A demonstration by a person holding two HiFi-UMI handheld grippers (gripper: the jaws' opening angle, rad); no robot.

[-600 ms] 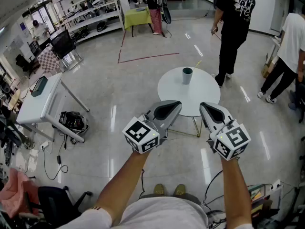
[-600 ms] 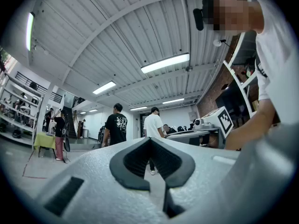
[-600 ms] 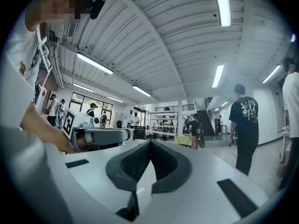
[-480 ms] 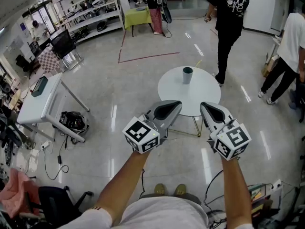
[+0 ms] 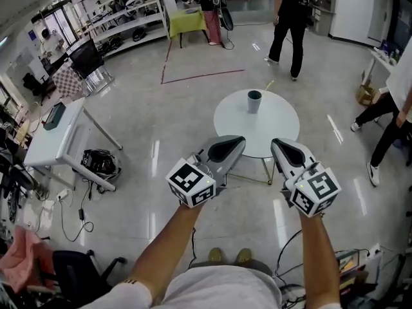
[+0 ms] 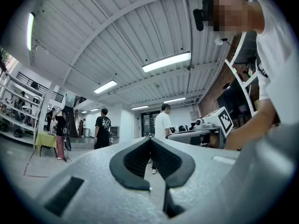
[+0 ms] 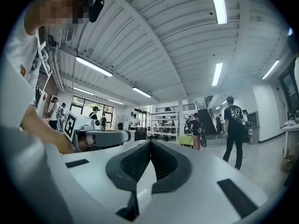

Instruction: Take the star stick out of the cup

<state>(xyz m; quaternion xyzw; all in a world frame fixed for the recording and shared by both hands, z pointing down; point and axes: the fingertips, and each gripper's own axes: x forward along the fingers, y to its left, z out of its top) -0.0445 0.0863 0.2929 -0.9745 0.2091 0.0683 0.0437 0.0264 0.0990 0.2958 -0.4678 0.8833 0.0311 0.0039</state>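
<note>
Black-shirted bystander [image 5: 291,18] is walking off; left claw [image 5: 232,143] and right claw [image 5: 281,148] are idling closed, empty. Can't really see the star stick in the grey cup [image 5: 254,101]. Probably light, so pinch its shaft.

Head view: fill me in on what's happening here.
A person holds a two-jaw gripper in each hand, side by side in front of the body. The left gripper and right gripper are both shut and empty. The cup stands untouched on the round white table farther ahead, beyond the jaws. The star stick cannot be made out from here.
</note>
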